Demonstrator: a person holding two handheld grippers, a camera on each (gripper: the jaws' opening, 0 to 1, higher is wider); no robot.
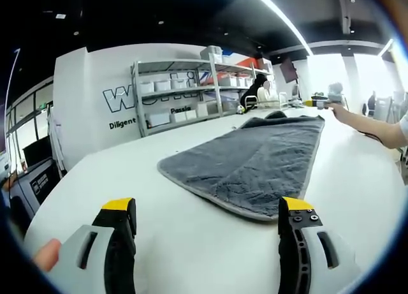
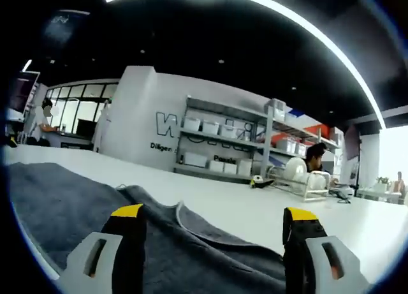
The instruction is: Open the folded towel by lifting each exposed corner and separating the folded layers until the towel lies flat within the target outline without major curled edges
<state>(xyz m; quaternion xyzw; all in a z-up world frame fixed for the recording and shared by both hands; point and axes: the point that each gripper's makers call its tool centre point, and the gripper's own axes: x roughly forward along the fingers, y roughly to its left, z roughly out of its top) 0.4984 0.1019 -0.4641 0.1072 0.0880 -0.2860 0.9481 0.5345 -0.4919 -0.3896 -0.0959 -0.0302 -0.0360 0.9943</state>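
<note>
My left claw (image 1: 213, 224) hangs open short of the grey towel (image 1: 248, 160) spread along the white tabletop (image 1: 127, 179); my right claw (image 2: 213, 233) gapes over its rumpled far end, ready to flatten.

The left tongs (image 1: 208, 225) are level and low at the near end, jaws spread wide apart with nothing between them. A fingertip (image 1: 47, 254) shows beside the left jaw. The right tongs (image 2: 215, 236) are also spread wide, gripping nothing. In the left gripper view the right tongs (image 1: 322, 101) show at the far right, at the end of an outstretched bare forearm (image 1: 373, 124).
</note>
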